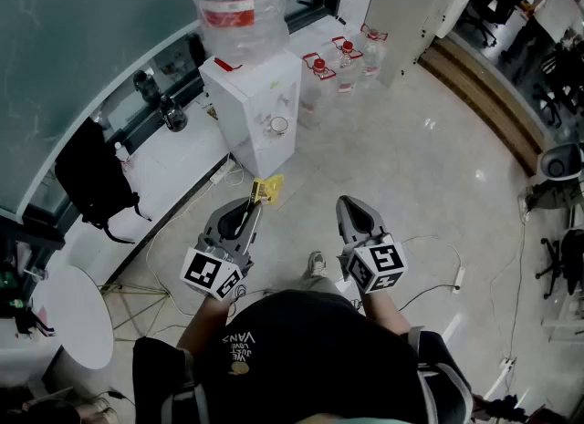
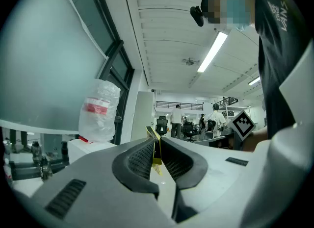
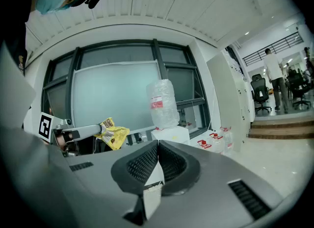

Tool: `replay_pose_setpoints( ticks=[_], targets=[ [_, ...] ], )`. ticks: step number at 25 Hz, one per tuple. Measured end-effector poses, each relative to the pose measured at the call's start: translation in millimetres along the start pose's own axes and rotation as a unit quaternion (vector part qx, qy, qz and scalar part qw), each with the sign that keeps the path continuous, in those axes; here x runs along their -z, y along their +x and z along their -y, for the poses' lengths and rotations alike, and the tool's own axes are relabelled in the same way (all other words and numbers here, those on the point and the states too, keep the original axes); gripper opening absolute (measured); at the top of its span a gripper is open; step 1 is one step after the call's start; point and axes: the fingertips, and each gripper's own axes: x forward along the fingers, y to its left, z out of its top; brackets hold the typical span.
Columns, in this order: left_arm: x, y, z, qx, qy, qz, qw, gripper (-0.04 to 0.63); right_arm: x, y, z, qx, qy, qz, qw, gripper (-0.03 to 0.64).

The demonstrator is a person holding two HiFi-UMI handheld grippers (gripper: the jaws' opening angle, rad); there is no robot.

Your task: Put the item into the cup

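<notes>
Item, yellow packet (image 1: 268, 190): we held it pinched in our left gripper (image 1: 253, 203), at nine o'clock of the clenched, empty right gripper (image 1: 349, 205), with the water dispenser (image 1: 260, 108) at twelve o'clock; we saw no cup, so the putting-in was not yet done.

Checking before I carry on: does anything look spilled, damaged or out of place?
Nothing stands out. The left gripper is shut on a yellow packet; the right gripper is shut and empty. No spill on the floor.
</notes>
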Motion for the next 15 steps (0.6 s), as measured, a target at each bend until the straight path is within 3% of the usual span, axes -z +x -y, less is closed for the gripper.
replay_pose_setpoints(
  ticks=[10,15],
  targets=[
    [10.1,56.6,-4.5,-0.021,-0.004,-0.001,0.9998,0.049,-11.9,30.1,49.0,-0.033,0.019,0.007,0.999,0.048],
    [26.8,94.9,-13.2,-0.057,-0.005,-0.01,0.9983,0.049,-10.2,51.3,87.0,-0.054,0.024,-0.009,0.998,0.048]
  ],
)
